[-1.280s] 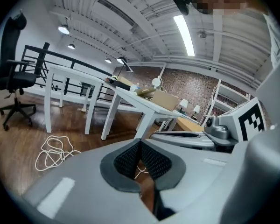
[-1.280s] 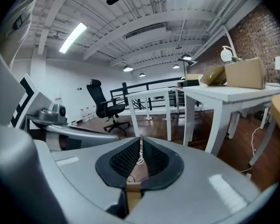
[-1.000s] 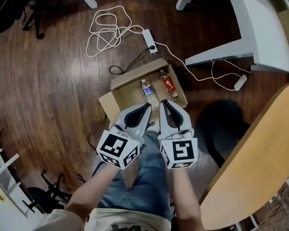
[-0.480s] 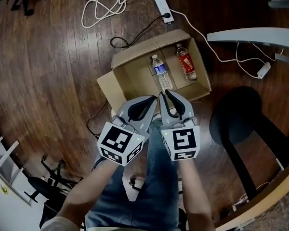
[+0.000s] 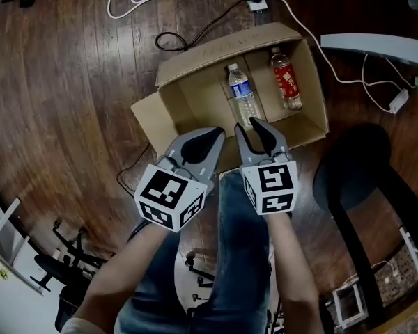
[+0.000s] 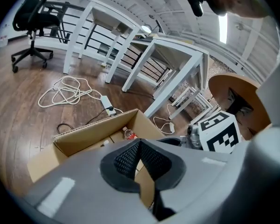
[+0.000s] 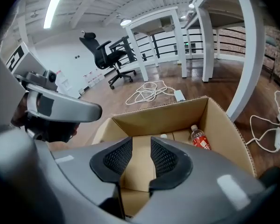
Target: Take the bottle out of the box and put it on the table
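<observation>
Box [image 5: 152, 115] on floor; blue-label bottle [image 5: 244, 100] & red-label bottle [image 5: 286, 79] lie inside. L hand-held gripper [image 5: 219, 132] jaws together, empty. R hand-held gripper [image 5: 247, 125] jaws apart, just been opening, nothing btwn; both above box's near edge.

Nothing here reads as clear text. In the brown cardboard box [image 5: 153, 113], the clear plastic bottle with the red label [image 5: 287, 82] shows white print on that label, too small to make out. The clear plastic bottle with the blue label [image 5: 242, 92] is just as blurred. The left gripper's white cube with black square markers [image 5: 168, 199] and the right gripper's matching cube [image 5: 270, 186] carry patterns only, no letters or digits. The small yellow sticker [image 5: 0, 273] at lower left is illegible.
</observation>
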